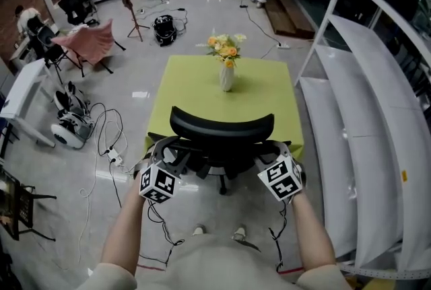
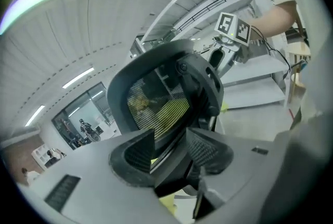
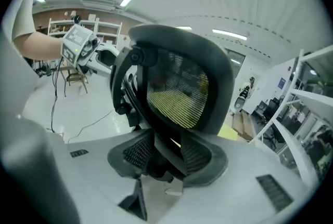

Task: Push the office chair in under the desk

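In the head view, the office chair [image 1: 222,127] stands at the near edge of the green table [image 1: 195,90], with the left claw [image 1: 167,155] and right claw [image 1: 271,158] flanking its backrest for a straight push. In the left gripper view, that claw pinches the backrest rim [image 2: 167,149]. In the right gripper view, its claw pinches the opposite rim [image 3: 167,147].

Pale sleeves [image 1: 111,276] — marker cubes [image 1: 158,184] (black cables [image 1: 159,220])

1. Office chair [image 1: 222,130] stands on the floor just before the counter's [image 1: 188,90] near edge, backrest toward the person.
2. Vase of flowers [image 1: 227,73] sits on the counter, mid-width, nearer the far edge.
3. Left gripper [image 1: 174,154] is on the backrest's left side, right gripper [image 1: 268,155] on its right side.
4. Shelving [image 1: 377,114] runs right of the counter.
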`<state>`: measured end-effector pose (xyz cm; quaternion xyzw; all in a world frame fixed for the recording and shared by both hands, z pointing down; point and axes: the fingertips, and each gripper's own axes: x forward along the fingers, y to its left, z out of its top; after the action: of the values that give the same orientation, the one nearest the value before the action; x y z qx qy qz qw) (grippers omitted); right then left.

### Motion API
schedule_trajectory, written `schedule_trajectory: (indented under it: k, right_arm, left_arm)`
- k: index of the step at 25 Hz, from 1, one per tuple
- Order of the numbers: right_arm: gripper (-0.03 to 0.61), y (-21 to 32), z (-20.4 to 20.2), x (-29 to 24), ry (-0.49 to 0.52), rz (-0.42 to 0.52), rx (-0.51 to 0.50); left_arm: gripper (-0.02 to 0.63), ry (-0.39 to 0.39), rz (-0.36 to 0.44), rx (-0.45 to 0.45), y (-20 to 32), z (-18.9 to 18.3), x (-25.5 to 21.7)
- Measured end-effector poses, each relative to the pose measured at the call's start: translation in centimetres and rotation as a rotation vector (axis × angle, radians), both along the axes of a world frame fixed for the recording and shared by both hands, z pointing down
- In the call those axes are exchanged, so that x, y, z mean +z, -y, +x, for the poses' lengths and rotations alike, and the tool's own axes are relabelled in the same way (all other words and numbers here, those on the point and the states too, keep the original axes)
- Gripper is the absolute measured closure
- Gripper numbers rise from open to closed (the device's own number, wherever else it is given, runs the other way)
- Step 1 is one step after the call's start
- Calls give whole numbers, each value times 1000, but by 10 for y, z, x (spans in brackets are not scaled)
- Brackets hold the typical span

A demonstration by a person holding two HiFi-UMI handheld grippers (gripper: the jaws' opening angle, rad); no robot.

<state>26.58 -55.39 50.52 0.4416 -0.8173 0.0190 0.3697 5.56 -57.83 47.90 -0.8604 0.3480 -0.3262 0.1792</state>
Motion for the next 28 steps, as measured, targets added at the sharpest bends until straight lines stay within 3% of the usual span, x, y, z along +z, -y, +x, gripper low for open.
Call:
schedule_trajectory:
  k: [8,16,21,25,28]
  right_arm:
    - [473,-20,-18,-93,260,163,73]
    - [512,-56,-26,-183,323,365,54]
    - [541,-83,-32,-220,467,414,47]
    - [552,-101,-38,-241,491,456,35]
    - [565,-112,-45,-248,515,455,16]
  left_arm:
    - [440,-212,78,-19,-22,-3,-80]
    - [532,-461,233,-37,-53,-4,-183]
    - [546,-492,268,-19,-75,-2,-213]
    - [572,-480,270,11,-93,4,-221]
    - [588,-530,235,4,-105,5,-222]
